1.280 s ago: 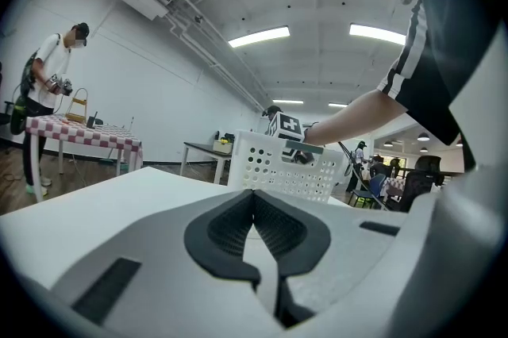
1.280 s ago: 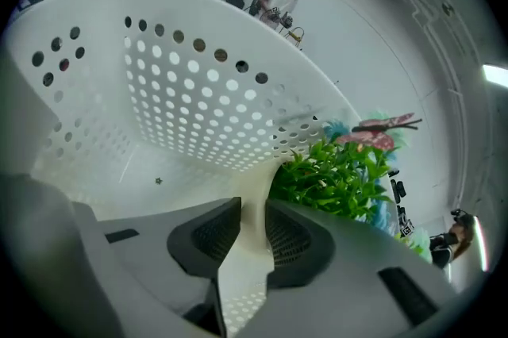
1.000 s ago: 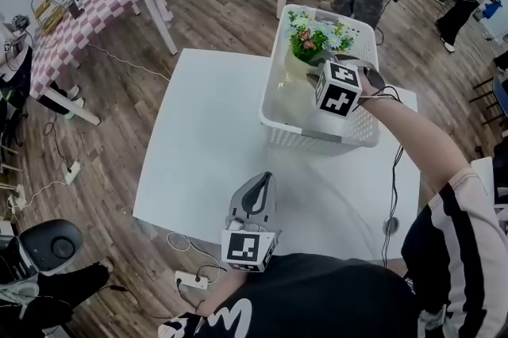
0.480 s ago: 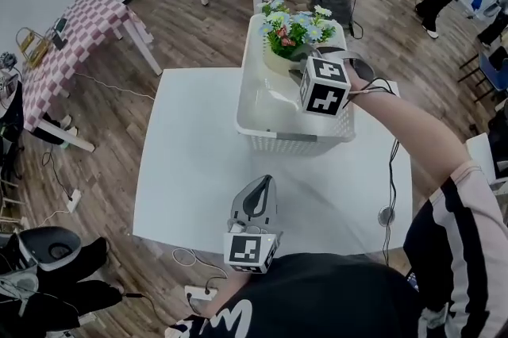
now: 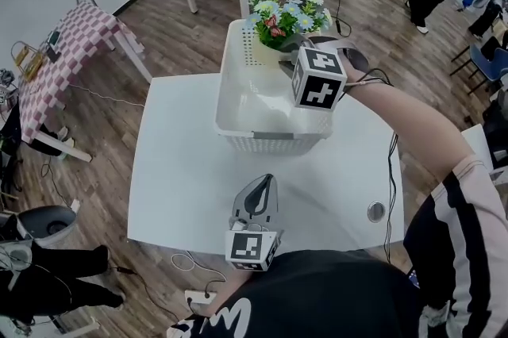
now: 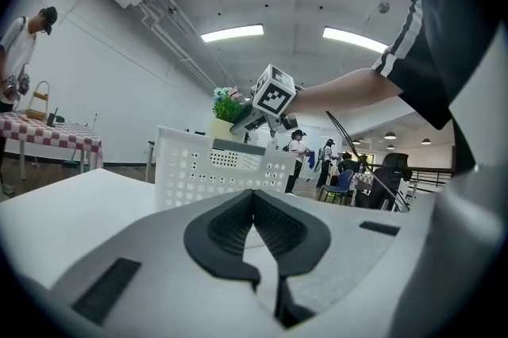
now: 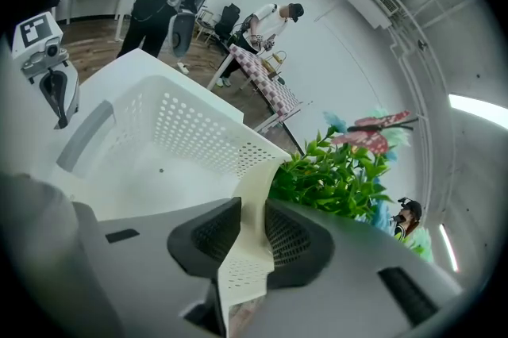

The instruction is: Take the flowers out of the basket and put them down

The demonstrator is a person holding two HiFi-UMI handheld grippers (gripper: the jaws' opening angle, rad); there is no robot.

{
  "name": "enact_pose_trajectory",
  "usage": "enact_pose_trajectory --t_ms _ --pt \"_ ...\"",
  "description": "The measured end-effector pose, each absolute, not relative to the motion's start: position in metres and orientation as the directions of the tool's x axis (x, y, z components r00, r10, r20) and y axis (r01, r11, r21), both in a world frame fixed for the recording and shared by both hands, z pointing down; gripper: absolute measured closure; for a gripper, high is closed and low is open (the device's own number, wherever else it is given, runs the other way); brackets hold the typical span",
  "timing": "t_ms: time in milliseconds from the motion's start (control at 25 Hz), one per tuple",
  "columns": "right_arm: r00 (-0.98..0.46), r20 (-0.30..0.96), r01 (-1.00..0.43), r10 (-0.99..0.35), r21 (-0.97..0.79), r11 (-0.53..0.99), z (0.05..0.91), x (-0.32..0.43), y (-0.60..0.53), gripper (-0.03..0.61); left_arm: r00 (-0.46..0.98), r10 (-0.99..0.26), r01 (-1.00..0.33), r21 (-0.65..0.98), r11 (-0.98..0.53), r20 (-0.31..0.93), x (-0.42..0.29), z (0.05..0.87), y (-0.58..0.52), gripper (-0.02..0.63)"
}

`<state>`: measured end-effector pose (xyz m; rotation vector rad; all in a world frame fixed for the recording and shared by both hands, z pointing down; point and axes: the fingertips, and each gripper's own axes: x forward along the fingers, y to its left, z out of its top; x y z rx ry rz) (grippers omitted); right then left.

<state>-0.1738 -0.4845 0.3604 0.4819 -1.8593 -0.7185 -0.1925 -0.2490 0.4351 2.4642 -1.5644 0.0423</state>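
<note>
Our right gripper pinches only the pot rim; the flowers could tip, snagging the basket.

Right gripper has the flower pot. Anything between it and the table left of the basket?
Only the basket: the flower pot, clamped in the right gripper, hangs over its far end, so its left wall may still need clearing. The left gripper rests at the near edge of the table, away from that path.
</note>
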Motion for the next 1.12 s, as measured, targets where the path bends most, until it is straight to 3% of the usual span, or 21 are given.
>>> enact_pose_trajectory --t_ms 1120 --pt "-0.355 0.648 -0.049 -0.675 0.708 0.705 0.328 -0.045 -0.486 0.474 0.468 -0.871 -0.881 0.149 -0.448 0.152 -0.091 0.432 -0.253 0.609"
